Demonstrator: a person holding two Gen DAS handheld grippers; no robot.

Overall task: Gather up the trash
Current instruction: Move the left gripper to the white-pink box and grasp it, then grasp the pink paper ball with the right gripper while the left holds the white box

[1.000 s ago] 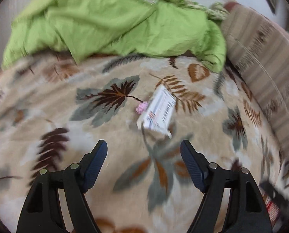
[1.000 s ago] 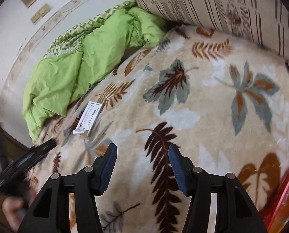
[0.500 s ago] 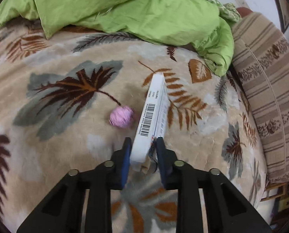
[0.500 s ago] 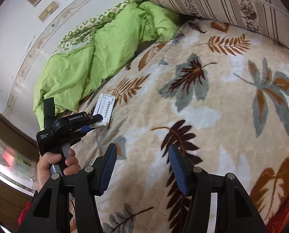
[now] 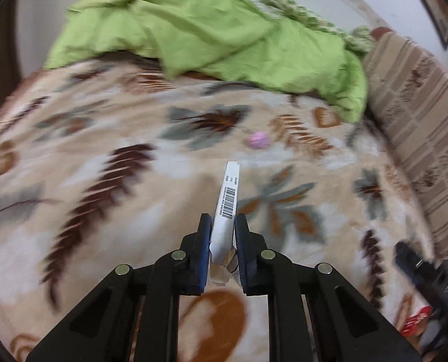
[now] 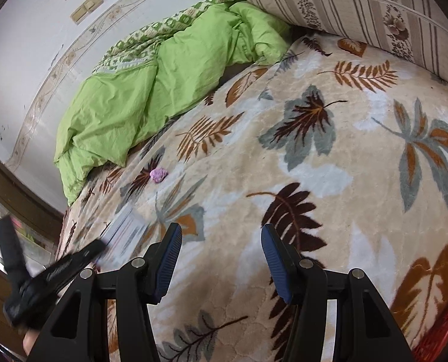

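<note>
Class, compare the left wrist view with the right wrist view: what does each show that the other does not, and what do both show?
Only the left wrist view shows the barcode on the white box, clamped edge-on in the left gripper. Only the right wrist view shows the wall switches and the right gripper with its jaws apart and nothing between them. Both show the pink wad, the green quilt and the leaf-patterned blanket.

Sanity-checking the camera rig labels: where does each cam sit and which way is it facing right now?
Left wrist: on the left gripper, looking forward and down over the leaf-print blanket toward the green duvet; its own fingers, clamped on a white barcoded box.
Right wrist: on the right gripper, facing down across the same blanket toward the duvet and striped cushion; its own open fingers, plus the blurred left gripper at lower left.
Shared: blanket, duvet, cushion, box, pink wad.
</note>
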